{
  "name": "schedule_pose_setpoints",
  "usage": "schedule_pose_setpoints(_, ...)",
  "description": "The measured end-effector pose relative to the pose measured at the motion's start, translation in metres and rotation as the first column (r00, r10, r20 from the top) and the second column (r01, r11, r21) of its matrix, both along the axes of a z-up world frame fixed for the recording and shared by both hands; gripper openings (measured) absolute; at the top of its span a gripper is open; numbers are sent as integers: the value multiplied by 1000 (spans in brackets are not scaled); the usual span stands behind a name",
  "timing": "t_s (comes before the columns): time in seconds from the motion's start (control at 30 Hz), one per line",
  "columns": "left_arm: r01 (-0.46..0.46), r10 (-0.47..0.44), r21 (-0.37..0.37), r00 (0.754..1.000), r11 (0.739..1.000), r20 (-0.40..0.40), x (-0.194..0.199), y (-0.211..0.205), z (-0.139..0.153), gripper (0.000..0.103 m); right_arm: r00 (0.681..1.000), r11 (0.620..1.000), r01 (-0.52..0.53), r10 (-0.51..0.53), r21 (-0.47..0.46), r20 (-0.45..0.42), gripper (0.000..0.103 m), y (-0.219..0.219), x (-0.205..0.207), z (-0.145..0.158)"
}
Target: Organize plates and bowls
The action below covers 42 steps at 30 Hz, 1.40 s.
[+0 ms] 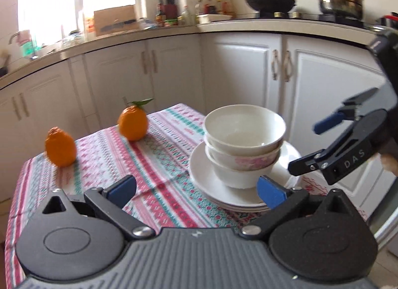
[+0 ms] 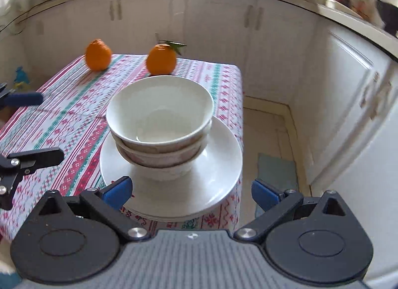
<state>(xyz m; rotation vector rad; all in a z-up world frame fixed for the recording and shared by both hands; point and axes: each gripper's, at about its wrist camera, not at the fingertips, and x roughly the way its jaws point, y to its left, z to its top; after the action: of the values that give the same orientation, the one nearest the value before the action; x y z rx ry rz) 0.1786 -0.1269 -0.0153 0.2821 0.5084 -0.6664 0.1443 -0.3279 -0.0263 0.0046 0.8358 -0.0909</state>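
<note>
At the far left of the striped red, green and white tablecloth (image 1: 154, 164) sit 2 round orange citrus fruits: a bare one (image 1: 60, 146) on the left and, right of it, a leafy one (image 1: 132, 122). They stand well apart from the crockery, probably to leave it room.

Nearer, the left gripper (image 1: 196, 188) hangs with its blue-padded jaws spread wide and empty, its right pad overlapping the plates' rim in this view.

Right of centre is the task's pile: 3 nested white ceramic bowls (image 1: 242, 144), the middle one pink-flowered, standing on a stack of round white plates (image 1: 206, 182) near the table's right edge. Nesting like with like, bowls above plates, looks like the sorting finished.

Farthest right, the right gripper (image 2: 191, 193) is likewise wide open and holds nothing, the plates' near rim lying between its pads without visible contact.
</note>
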Motion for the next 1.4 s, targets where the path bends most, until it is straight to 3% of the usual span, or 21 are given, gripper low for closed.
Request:
schedule_pose_setpoints(0.1, -141, 142, 37, 989, 989, -47, -5, 2, 4, 102, 980, 979, 201, -200, 41, -17, 103, 8, -13, 2)
schedule_pose_setpoints(0.2, -225, 226, 22, 970, 974, -87, -10, 10, 13, 102, 959, 957, 282, -283, 59, 0, 103, 22, -26, 9)
schedule_pose_setpoints(0.47, -285, 283, -15, 956, 958, -79, -29, 30, 32, 102, 953, 958, 285, -278, -45, 118, 103, 60, -50, 38)
schedule_pose_setpoints(0.7, -310, 308, -49, 950, 949, -53, -36, 40, 46, 102, 948, 958, 279, -265, -60, 177, 103, 71, -57, 57)
schedule_pose_setpoints(1.4, -324, 319, -55, 944, 944, -81, -35, 37, 44, 102, 947, 959, 275, -259, -65, 190, 103, 77, -55, 54)
